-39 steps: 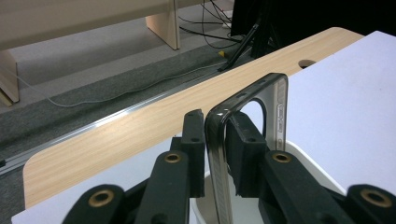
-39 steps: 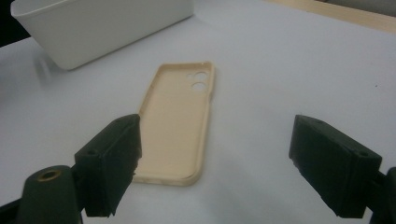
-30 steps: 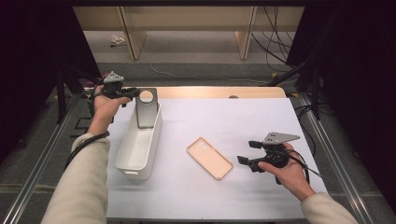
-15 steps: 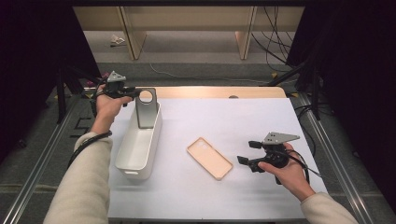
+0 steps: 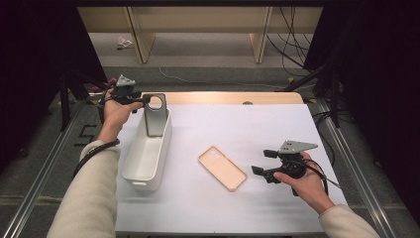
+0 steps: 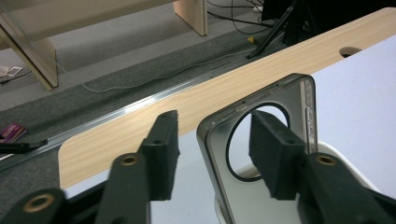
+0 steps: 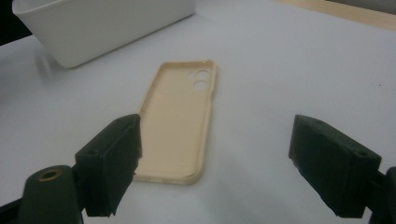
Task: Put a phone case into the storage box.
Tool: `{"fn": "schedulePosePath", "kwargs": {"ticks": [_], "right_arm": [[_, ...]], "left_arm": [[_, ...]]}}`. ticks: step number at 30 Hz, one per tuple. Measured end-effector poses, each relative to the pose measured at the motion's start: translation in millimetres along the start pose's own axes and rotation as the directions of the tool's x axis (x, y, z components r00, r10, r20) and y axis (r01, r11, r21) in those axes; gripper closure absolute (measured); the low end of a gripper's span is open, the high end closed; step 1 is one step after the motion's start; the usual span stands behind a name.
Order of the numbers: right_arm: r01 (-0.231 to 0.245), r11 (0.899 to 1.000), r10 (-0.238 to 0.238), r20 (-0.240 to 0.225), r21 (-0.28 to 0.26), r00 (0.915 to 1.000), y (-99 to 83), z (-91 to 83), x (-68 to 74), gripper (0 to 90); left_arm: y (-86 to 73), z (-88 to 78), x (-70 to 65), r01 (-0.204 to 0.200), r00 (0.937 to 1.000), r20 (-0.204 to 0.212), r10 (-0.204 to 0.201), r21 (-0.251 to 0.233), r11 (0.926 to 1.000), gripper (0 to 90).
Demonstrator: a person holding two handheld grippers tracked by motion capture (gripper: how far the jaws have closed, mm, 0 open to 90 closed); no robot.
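On the white table (image 5: 277, 124), the white bin (image 5: 143, 163) already has the grey phone case (image 5: 155, 115) standing upright at its far end — the left gripper (image 5: 141, 100) has just been opening, one pad through the round camera hole, neither pressing. The beige phone case (image 5: 222, 167) — open side up, two small holes — lies flat between bin and wide-open right gripper (image 5: 262, 162), not yet picked up.

This looks like a lab or a recording studio: a desk (image 5: 257, 124) with a white cover stands between metal rails (image 5: 44, 183), black curtains (image 5: 29, 59) hang at both sides, and cables (image 5: 292, 29) lie on grey carpet (image 5: 208, 54).
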State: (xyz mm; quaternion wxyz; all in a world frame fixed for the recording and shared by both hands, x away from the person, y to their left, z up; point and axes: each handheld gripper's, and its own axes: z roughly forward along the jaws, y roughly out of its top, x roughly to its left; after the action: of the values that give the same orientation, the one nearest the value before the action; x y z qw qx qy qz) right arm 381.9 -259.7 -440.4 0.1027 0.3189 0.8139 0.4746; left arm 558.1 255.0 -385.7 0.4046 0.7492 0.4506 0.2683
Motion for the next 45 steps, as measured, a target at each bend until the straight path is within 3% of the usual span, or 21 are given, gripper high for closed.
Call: {"fn": "schedulePosePath", "kwargs": {"ticks": [4, 14, 17, 22, 26, 37, 40, 45], "right_arm": [[0.000, 1.000, 0.000, 0.000, 0.001, 1.0000, 0.0, 0.3, 0.2, 18.0], [0.008, 1.000, -0.008, -0.001, 0.002, 1.0000, 0.7, 0.3, 1.2, 18.0], [0.009, 1.000, -0.009, 0.002, 0.002, 1.0000, 0.9, 0.2, 1.4, 17.9], [0.011, 1.000, -0.011, 0.006, 0.001, 0.9999, 1.3, -0.1, 1.6, 17.9], [0.012, 1.000, -0.012, 0.009, 0.002, 0.9999, 1.7, -0.3, 2.0, 17.9], [0.015, 1.000, -0.015, 0.013, 0.002, 0.9998, 2.5, -0.5, 2.9, 17.6], [0.015, 1.000, -0.015, 0.015, 0.003, 0.9998, 2.7, -0.5, 2.8, 17.5], [0.015, 1.000, -0.015, 0.020, 0.006, 0.9997, 2.7, -1.0, 2.0, 17.5]], "left_arm": [[1.0, -1.3, -0.8, 0.029, 0.9995, -0.014, -0.028, 0.013, 0.9995, 37.1], [4.0, -11.2, -8.2, 0.010, 0.9997, -0.022, -0.009, 0.042, 0.9991, 16.0], [2.5, -16.8, -10.8, 0.016, 0.9998, -0.012, -0.015, 0.031, 0.9994, 15.0], [-3.0, -29.8, -17.8, 0.108, 0.9940, 0.013, -0.109, 0.034, 0.9935, 15.2], [-6.9, -41.7, -21.1, 0.114, 0.9932, 0.021, -0.114, 0.011, 0.9934, 14.4], [-18.7, -72.4, -38.7, 0.070, 0.9974, 0.015, -0.070, 0.004, 0.9975, 0.2], [-23.3, -80.4, -48.4, 0.037, 0.9991, 0.017, -0.038, 0.012, 0.9992, 0.0], [-33.1, -93.3, -68.4, 0.032, 0.9985, 0.045, -0.031, -0.016, 0.9994, 0.0]]}}
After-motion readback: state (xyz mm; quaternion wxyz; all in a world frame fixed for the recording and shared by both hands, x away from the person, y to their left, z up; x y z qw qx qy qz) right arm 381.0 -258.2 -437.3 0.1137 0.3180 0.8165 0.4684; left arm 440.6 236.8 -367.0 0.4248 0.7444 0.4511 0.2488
